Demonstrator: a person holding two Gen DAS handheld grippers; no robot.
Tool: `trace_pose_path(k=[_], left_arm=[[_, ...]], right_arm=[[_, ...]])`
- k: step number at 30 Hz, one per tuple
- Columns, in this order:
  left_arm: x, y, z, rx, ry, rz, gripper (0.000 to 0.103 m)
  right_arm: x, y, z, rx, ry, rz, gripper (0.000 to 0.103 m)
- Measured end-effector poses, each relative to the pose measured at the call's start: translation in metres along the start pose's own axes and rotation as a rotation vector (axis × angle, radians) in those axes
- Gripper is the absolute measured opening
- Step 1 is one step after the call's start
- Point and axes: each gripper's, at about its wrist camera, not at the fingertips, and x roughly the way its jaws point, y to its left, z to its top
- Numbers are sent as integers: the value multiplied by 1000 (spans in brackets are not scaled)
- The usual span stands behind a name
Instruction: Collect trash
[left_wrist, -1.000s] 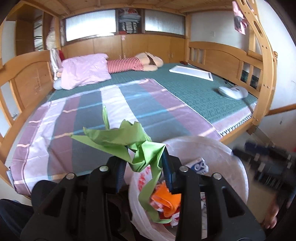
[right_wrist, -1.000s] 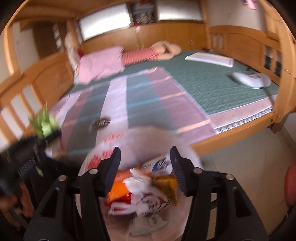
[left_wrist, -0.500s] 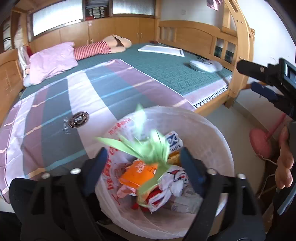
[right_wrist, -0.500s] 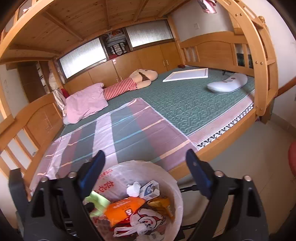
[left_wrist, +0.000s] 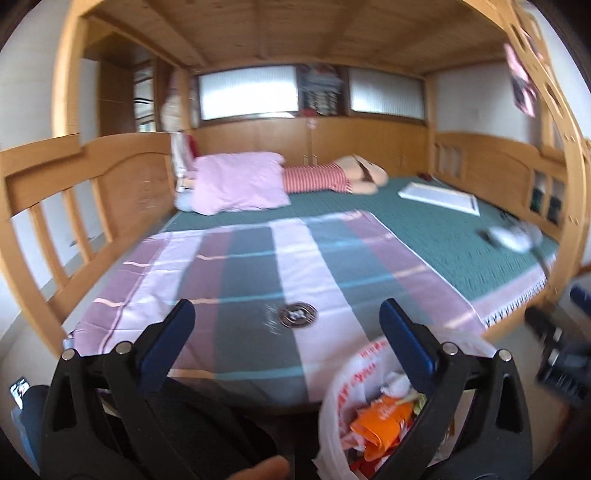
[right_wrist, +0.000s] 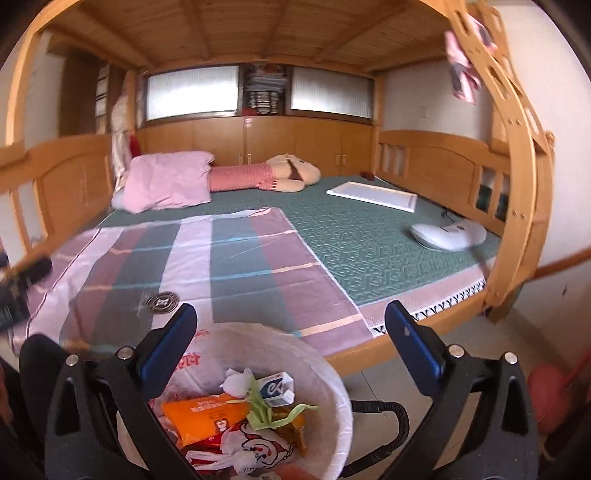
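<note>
Below right tongs (right_wrist: 288, 339), at 6 o'clock: trash bin (right_wrist: 332, 369), light crumpled wrappers (right_wrist: 207, 410); pinch loose folds. Both tongs opening, empty; left tongs (left_wrist: 284, 332) likewise.

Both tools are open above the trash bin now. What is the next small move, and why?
Probably lift both away and look for more trash. The left tool and right tool are opening with nothing between them, and the green paper already lies in the bin.

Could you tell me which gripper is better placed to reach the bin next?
Right, likely: the bin lies centred under the right gripper, off-side under the left gripper; both are opening, empty.
</note>
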Motion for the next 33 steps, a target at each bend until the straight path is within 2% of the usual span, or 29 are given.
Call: trace_pose_path(k=[6, 9, 20, 33], left_arm=[[-8, 24, 14, -95, 2, 25, 99], [-11, 31, 13, -109, 4, 35, 100], [-8, 25, 8, -61, 30, 18, 99], [-6, 22, 5, -50, 45, 2, 100]], right_arm=[[-9, 18, 4, -35, -31, 72, 99], [-12, 21, 7, -38, -37, 84, 99], [-16, 20, 10, -19, -54, 80, 100], [-16, 21, 10, -10, -57, 80, 100]])
